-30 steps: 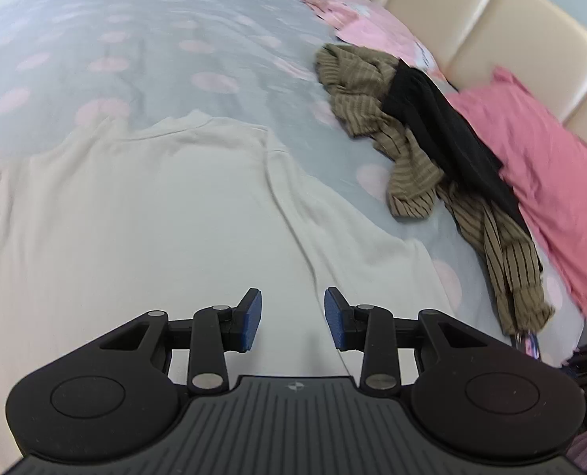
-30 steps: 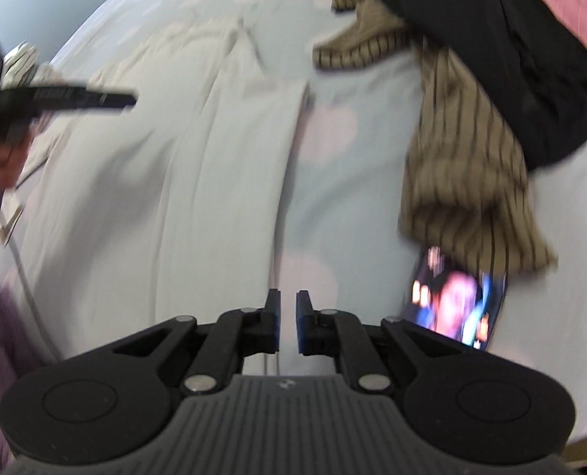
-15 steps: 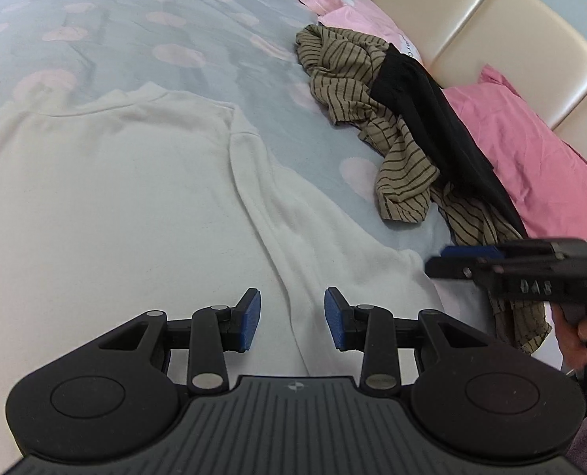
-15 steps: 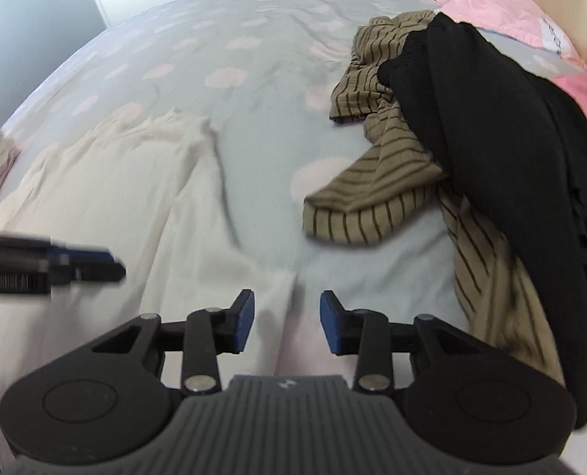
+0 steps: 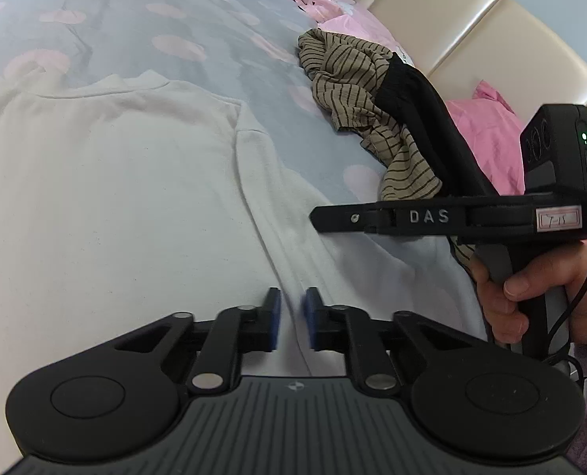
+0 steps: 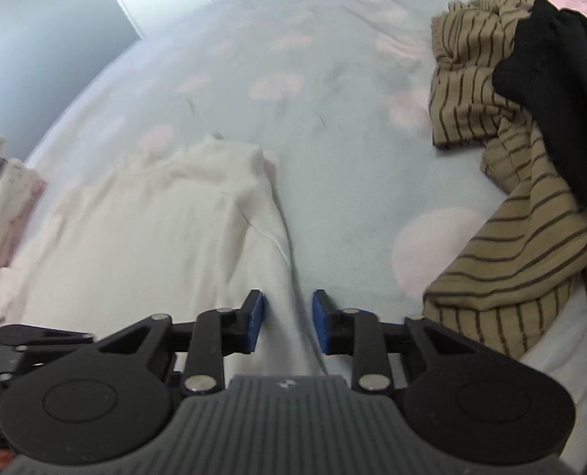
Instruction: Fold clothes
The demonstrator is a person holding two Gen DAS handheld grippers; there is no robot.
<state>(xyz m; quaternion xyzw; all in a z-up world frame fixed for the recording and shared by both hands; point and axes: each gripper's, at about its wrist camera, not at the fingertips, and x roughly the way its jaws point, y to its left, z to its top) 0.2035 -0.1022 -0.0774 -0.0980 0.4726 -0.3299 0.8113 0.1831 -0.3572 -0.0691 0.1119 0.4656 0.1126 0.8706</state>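
Two claws are hovering apart over our white shirt (image 5: 107, 182) on the bed (image 5: 143, 12): left claw (image 5: 291, 318) straddling the sleeve seam, right claw (image 6: 287, 322) at the sleeve's edge.

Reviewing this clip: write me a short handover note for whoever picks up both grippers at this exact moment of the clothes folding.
Left gripper: jaws narrowed but with a gap, straddling the sleeve seam of the cream long-sleeved top; not yet clamped.
Right gripper: open, low over the same sleeve's outer edge, holding nothing.
The top lies spread flat on the grey bedspread with pink dots, collar away from you.
The brown striped garment and the black garment lie heaped together near the pink pillow, untouched.
Done: top laid out. Left: no fold visible yet; probably grip the sleeve and fold it inward, then handle the heap.
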